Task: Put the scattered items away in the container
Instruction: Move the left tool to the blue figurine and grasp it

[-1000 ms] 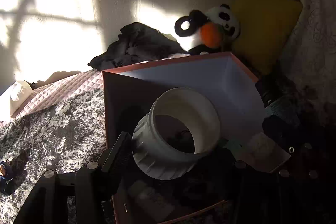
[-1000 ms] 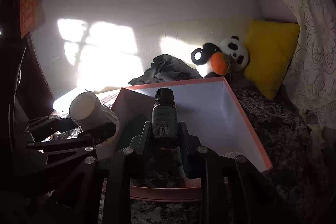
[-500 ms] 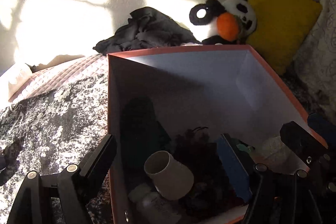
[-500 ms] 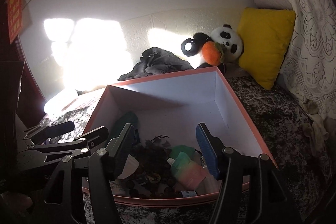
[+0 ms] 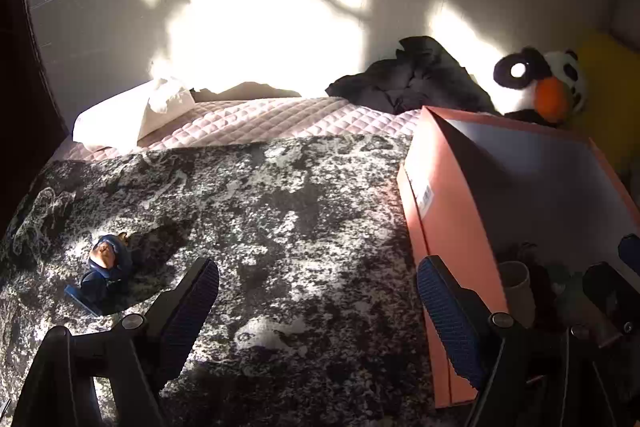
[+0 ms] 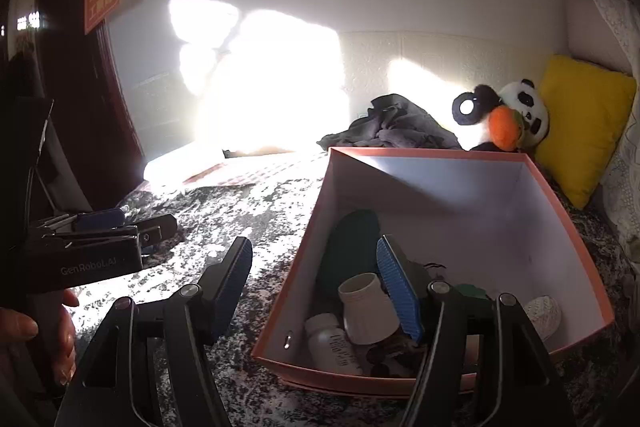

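The pink box (image 6: 560,223) lies open on the mottled blanket, with a white cup (image 6: 368,307), a white bottle (image 6: 332,343), a ball of yarn (image 6: 542,315) and something dark green inside. My right gripper (image 6: 314,283) hangs over the box's left wall, its jaws opening with nothing held between them. My left gripper (image 5: 318,303) is over bare blanket left of the box (image 5: 440,207); its jaws are opening too, and they are empty. A small blue and orange figurine (image 5: 106,267) lies on the blanket to the left gripper's left.
A black garment (image 5: 416,79), a panda plush (image 6: 508,115) and a yellow cushion (image 6: 580,123) lie behind the box by the wall. A white pillow (image 5: 124,119) rests on the pink quilt at far left. A person's hand (image 6: 40,339) shows at the lower left.
The left gripper let go of the white cup and the right let go of the dark bottle; both dropped into the box. Both grippers opened and swung left, the left one onto the blanket.
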A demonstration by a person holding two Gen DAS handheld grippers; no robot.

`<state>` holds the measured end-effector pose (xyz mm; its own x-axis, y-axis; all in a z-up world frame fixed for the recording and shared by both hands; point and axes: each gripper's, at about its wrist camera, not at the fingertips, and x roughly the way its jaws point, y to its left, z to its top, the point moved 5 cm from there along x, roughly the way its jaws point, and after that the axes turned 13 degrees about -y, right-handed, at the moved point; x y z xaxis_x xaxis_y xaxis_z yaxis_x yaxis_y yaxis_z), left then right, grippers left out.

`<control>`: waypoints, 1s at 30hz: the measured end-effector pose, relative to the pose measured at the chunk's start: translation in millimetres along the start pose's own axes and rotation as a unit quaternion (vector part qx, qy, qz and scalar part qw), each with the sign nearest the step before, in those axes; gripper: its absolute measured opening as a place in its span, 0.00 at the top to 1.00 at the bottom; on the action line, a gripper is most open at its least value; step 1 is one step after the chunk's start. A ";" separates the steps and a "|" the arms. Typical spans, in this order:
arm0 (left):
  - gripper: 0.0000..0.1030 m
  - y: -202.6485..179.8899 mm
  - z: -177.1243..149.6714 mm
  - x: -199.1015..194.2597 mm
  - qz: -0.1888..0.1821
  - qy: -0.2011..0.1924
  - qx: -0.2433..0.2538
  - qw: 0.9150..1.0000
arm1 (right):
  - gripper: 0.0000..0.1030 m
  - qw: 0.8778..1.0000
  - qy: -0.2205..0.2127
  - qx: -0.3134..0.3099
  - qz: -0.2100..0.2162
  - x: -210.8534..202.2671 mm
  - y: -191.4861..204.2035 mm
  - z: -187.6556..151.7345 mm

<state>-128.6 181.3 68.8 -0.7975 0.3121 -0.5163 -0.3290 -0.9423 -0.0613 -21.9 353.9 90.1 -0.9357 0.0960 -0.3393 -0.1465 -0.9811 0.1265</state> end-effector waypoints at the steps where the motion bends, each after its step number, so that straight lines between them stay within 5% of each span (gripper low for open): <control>1: 0.17 16.8 -4.7 1.8 0.009 0.004 -0.006 1.000 | 0.34 1.000 0.005 -0.005 0.007 5.4 11.4 -2.7; 13: 0.17 180.9 -52.3 49.0 0.104 0.054 -0.057 0.991 | 0.33 0.994 0.061 -0.050 0.074 58.2 119.0 -44.0; 24: 0.17 215.4 -86.0 134.3 0.125 0.111 -0.063 0.984 | 0.33 0.986 0.101 -0.090 0.097 84.2 148.4 -76.5; 25: 0.21 216.3 -88.7 139.4 0.131 0.112 -0.059 0.983 | 0.33 0.986 0.103 -0.091 0.097 85.8 148.8 -78.1; 27: 0.49 218.6 -93.2 144.0 0.148 0.110 -0.051 0.982 | 0.33 0.986 0.105 -0.093 0.095 88.9 147.8 -79.6; 30: 0.48 215.1 -94.5 142.6 0.136 0.105 -0.046 0.984 | 0.33 0.986 0.106 -0.092 0.094 91.8 146.1 -80.2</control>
<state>-265.4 11.7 -98.7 -0.7240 0.0231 -0.6894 -0.0620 -0.9976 0.0316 -103.4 205.9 2.7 -0.8497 -0.1087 -0.5159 0.1017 -0.9939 0.0419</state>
